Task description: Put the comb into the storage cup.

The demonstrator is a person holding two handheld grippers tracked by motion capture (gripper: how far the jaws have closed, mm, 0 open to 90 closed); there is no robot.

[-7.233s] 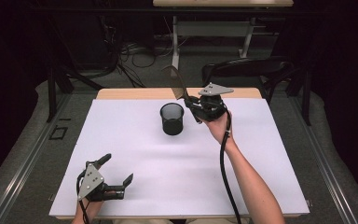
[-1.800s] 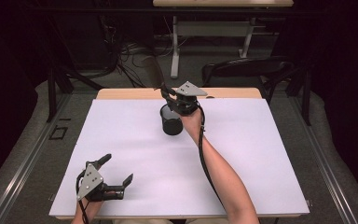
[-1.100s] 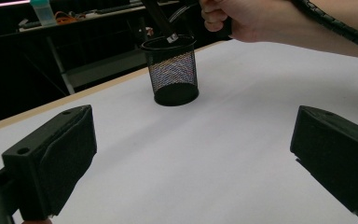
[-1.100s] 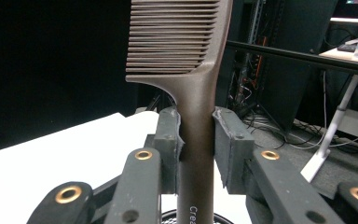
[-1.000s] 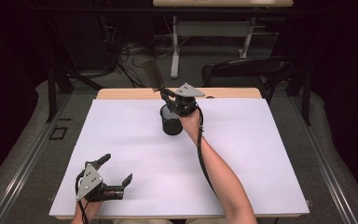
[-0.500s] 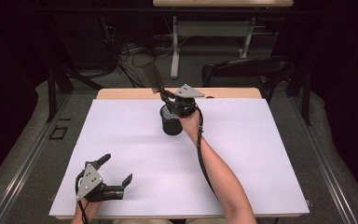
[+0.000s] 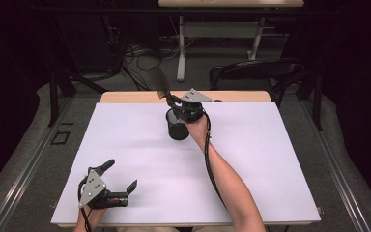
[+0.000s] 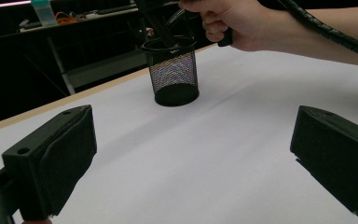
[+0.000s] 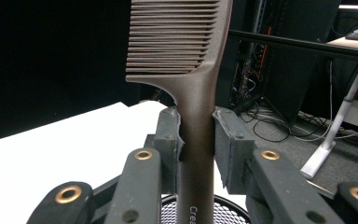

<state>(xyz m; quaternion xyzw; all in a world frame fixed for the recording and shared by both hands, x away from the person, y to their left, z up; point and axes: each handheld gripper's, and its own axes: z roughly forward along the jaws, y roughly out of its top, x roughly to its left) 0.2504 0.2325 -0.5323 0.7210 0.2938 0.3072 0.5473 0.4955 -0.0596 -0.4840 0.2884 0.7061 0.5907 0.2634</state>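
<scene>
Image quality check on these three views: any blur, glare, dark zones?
High view: white table evenly lit with no glare, surroundings nearly black. Left gripper view: its own tongs soft up close, mesh cup fairly sharp. Right gripper view: comb crisp between the right tongs, left background black, white table blown out.

comb [image 9: 193, 70]: dark brown | mesh cup [image 7: 177, 126]: black | table cover [image 7: 125, 140]: white
</scene>
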